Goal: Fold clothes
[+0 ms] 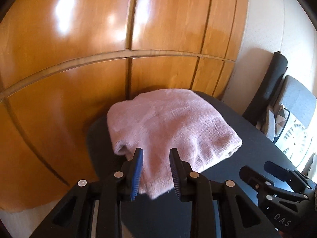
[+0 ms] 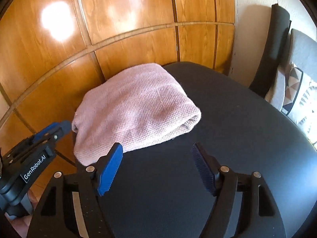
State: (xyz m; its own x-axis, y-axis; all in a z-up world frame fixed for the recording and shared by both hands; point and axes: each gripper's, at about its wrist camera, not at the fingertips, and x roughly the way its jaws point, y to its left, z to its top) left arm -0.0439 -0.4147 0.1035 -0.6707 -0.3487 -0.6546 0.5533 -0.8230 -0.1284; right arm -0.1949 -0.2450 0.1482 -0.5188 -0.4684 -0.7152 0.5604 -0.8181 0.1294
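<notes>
A: How will that pink knitted garment [image 2: 136,107] handle?

B: Soft and light, I'd judge. It's a thick, fuzzy knit, limp rather than stiff, so it should sag wherever it isn't supported. It lies folded into a compact bundle on the dark round counter [image 2: 237,123], at the far left edge, close to the wooden cabinet doors [image 2: 126,19].

A: Where would you take hold?

B: At the 2 near corners, or along the rolled edge on its right side where the layers stack. Pinch all layers together, or the bundle will likely open.

A: And the jaws?

B: The left gripper [image 1: 156,170] has its jaws apart by a narrow gap, nothing clamped; the cloth shows behind the gap. The right gripper [image 2: 156,166] has its jaws wide apart over bare counter, empty.

A: Anything hard to make out?

B: What garment it is: no sleeves, collar or hem are identifiable. Its underside and far edge are hidden. The left view is motion-blurred, and a chair [image 2: 277,45] at the right is cut off.
</notes>
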